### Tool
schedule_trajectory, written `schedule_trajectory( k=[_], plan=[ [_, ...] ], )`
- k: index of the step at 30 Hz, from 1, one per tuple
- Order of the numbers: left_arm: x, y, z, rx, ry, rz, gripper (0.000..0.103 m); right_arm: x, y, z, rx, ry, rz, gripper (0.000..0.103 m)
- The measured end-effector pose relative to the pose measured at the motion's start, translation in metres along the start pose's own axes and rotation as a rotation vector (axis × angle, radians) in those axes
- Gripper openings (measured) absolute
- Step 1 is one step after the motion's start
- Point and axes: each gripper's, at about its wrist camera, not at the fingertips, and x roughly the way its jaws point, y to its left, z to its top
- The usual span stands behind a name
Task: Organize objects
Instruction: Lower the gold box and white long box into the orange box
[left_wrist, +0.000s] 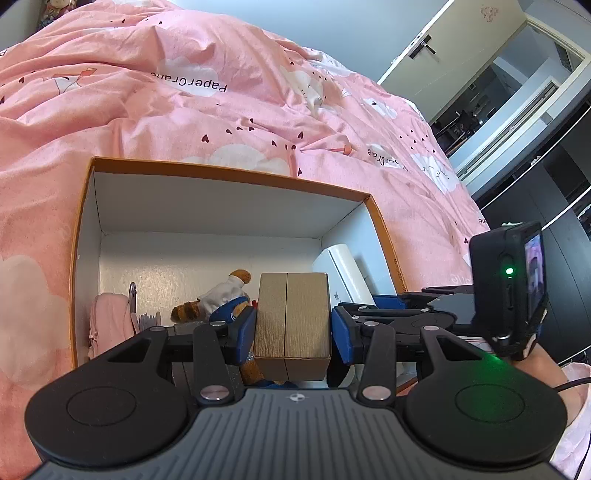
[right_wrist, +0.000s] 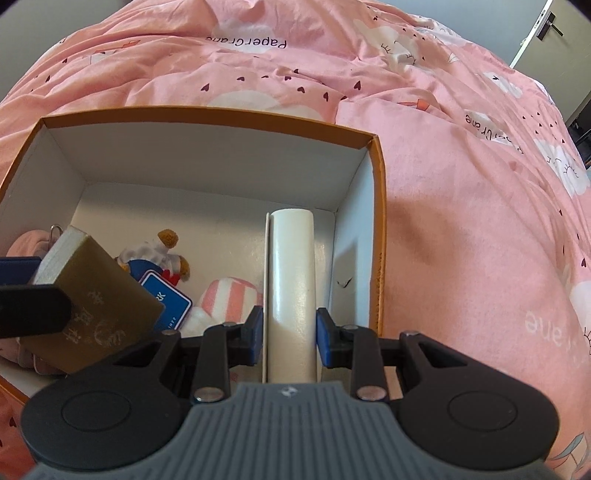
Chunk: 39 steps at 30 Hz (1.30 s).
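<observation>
Holding both grippers over the orange-rimmed box (right_wrist: 376, 229) that sits on the pink quilt (right_wrist: 461, 206), we have something clamped in each. Our left gripper (left_wrist: 293, 323) has its blue pads pressed on both sides of a gold-brown book (left_wrist: 291, 317), so the jaws stand fairly wide and are closed on it. In the right wrist view the same book (right_wrist: 92, 306) shows at 9 o'clock, tilted, with pale page edges and gold lettering on its cover, above the things lying in the box.

Our right gripper (right_wrist: 290, 334) has narrower jaws, closed on a cream cylinder (right_wrist: 291, 280) with a thin white edge along its left side. It points away from us toward 12 o'clock, along the box's right wall; whether it touches the floor of the box we cannot tell. From the left wrist view it (left_wrist: 343, 266) appears at 3 o'clock of the book, by that same wall.

On the white floor of the box lie a small plush figure (right_wrist: 162, 254) in blue and white, a blue card (right_wrist: 166, 299) just beside it, a pink-and-white striped soft thing (right_wrist: 229, 299) at 9 o'clock of the cylinder, and a pink pouch (left_wrist: 109, 325) with a metal clip against the left wall.

At 3 o'clock in the left wrist view we see the right gripper's black camera (left_wrist: 509, 284) with a green light, and beyond the bed an open white door (left_wrist: 461, 48).
</observation>
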Motion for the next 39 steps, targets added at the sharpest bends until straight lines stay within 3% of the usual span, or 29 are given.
schedule_trajectory(
  k=[17, 22, 28, 39],
  plan=[
    [-0.003, -0.010, 0.009, 0.012, -0.019, -0.001, 0.050, 0.002, 0.000, 0.001, -0.106, 0.061, -0.020, 0.030],
    [-0.001, -0.015, 0.014, 0.023, -0.027, -0.002, 0.050, -0.002, 0.000, -0.002, -0.144, 0.066, -0.007, 0.020],
    [0.007, -0.023, 0.025, 0.038, -0.035, 0.023, 0.050, -0.020, -0.006, -0.001, -0.153, -0.003, 0.046, 0.020],
    [0.048, -0.028, 0.047, 0.093, -0.028, 0.137, 0.050, -0.026, -0.008, 0.013, -0.206, -0.088, 0.026, 0.020]
  ],
)
